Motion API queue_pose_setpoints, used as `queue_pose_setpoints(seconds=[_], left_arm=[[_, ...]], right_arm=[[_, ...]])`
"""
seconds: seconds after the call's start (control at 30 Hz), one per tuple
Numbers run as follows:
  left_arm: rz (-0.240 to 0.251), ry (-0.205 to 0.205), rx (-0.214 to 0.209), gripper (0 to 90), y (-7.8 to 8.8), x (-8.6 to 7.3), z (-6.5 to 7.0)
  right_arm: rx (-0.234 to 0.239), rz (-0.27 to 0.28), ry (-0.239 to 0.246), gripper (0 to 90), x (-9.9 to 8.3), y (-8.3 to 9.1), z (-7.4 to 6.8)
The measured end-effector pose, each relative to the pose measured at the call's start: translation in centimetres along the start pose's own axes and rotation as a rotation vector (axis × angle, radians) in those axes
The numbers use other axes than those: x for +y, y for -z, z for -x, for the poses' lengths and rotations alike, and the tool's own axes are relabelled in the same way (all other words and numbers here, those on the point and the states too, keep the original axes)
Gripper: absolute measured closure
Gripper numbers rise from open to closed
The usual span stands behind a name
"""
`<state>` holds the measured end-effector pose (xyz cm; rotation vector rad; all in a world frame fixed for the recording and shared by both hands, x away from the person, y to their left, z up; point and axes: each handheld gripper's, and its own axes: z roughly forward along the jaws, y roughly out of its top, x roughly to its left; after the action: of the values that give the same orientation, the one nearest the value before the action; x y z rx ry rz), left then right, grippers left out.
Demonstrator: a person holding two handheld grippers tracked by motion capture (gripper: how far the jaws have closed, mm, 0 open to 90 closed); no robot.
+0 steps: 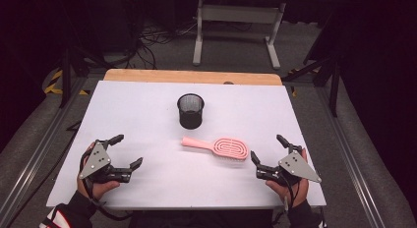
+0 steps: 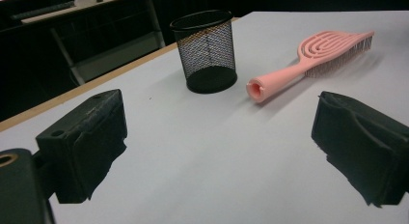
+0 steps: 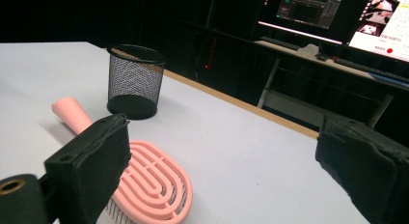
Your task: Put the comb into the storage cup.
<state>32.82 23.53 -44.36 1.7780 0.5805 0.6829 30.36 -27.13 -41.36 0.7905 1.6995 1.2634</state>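
Both hands sit low at the near edge of the white table [image 1: 147,100], one at each side, and between them lies the pink hairbrush [image 1: 219,147], flat on the tabletop with its handle pointing toward the left side and its vented oval head toward the right. The left gripper [image 1: 128,150] hovers well apart from the brush, jaws spread wide with nothing between them; in the left gripper view the brush [image 2: 308,60] lies ahead and off to the right, its hollow handle end facing the camera. The right gripper [image 1: 268,148] is much closer, jaws also spread and empty, its nearer jaw just beside the brush head without touching it as far as the high view shows; in the right gripper view the brush head [image 3: 154,185] lies partly behind the left-hand jaw. Beyond the brush stands a black mesh pen cup [image 1: 190,111], upright, near the handle end but apart from it.
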Motion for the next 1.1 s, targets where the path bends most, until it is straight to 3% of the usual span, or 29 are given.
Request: queue_pose_setpoints(seconds=[0.23, 0.37, 0.43, 0.77, 1.1], left_arm=[[-0.004, 0.008, -0.013, 7.3, 0.0, -0.1, 0.1], [0.001, 0.001, -0.013, 7.1, 0.2, -0.1, 0.1], [0.007, 0.017, -0.023, 7.0, 0.1, -0.2, -0.1], [0.004, 0.027, -0.033, 7.2, 0.3, -0.2, -0.2], [0.009, 0.03, -0.029, 7.6, 0.4, -0.3, -0.2]], right_arm=[[-0.005, -0.015, 0.012, 10.6, -0.3, -0.5, -0.2], [0.005, -0.016, -0.011, 11.0, -0.3, -0.8, -0.1], [0.005, -0.015, -0.018, 11.8, -0.2, -0.9, 0.0], [0.039, -0.031, -0.076, 23.4, 0.4, -1.8, -0.2], [0.073, -0.049, -0.079, 32.5, 1.1, -2.5, -1.2]])
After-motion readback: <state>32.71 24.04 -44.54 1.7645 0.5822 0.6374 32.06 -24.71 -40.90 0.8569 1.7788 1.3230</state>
